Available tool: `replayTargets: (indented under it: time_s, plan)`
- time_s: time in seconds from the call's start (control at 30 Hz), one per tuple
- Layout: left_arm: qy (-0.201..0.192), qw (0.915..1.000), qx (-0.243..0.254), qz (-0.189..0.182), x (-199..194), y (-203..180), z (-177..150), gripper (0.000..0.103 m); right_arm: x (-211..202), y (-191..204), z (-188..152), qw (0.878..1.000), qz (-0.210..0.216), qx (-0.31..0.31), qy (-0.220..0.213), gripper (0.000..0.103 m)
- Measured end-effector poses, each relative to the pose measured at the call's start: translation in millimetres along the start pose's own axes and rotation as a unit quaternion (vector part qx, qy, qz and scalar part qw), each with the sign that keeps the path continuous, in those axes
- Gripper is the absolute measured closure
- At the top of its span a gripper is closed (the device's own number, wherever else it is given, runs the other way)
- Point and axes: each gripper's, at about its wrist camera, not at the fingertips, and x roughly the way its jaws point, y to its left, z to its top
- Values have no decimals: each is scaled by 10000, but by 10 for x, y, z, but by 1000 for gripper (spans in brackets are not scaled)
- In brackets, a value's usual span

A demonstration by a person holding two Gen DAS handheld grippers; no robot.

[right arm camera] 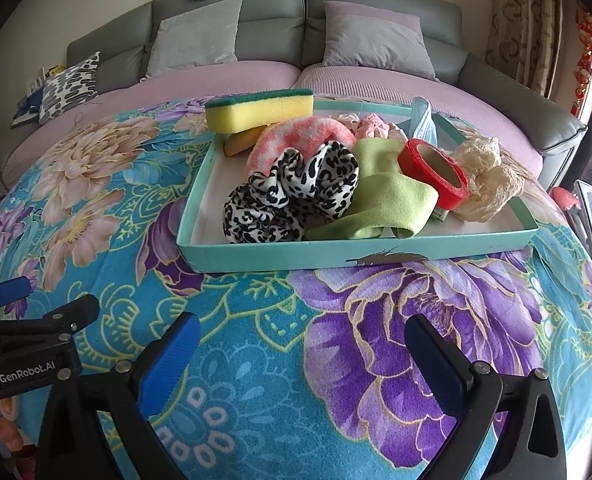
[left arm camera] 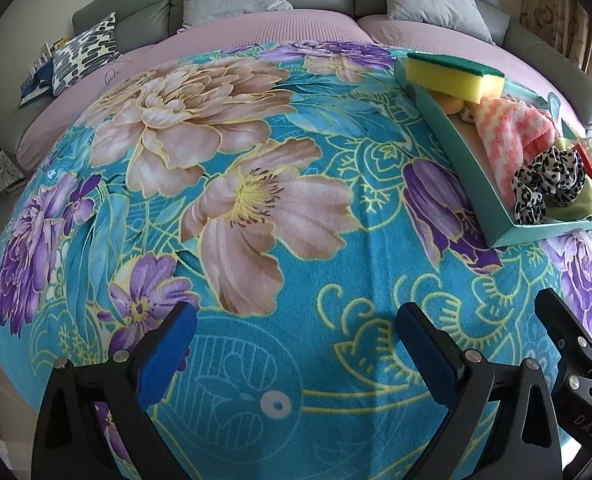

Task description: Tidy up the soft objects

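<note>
In the teal tray (right arm camera: 360, 254), the yellow sponge (right arm camera: 260, 110) hides most of an orange piece, and the leopard scrunchie (right arm camera: 292, 196) and green cloth (right arm camera: 388, 200) cover the tray's floor. The left claw (left arm camera: 296, 320) and right claw (right arm camera: 302, 332) both gape wide, gripping nothing, above the floral blanket (left arm camera: 216, 200) (broad bare stretch left of the tray). The tray's near edge sits just ahead of the right claw.
</note>
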Motion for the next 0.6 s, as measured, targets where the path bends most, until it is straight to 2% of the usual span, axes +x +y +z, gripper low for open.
replayTargets:
  time_s: [0.6]
  plan:
    - [87, 9999, -69, -56, 44, 24, 4, 3, 21, -59, -19, 9998, -20, 150, 104, 0]
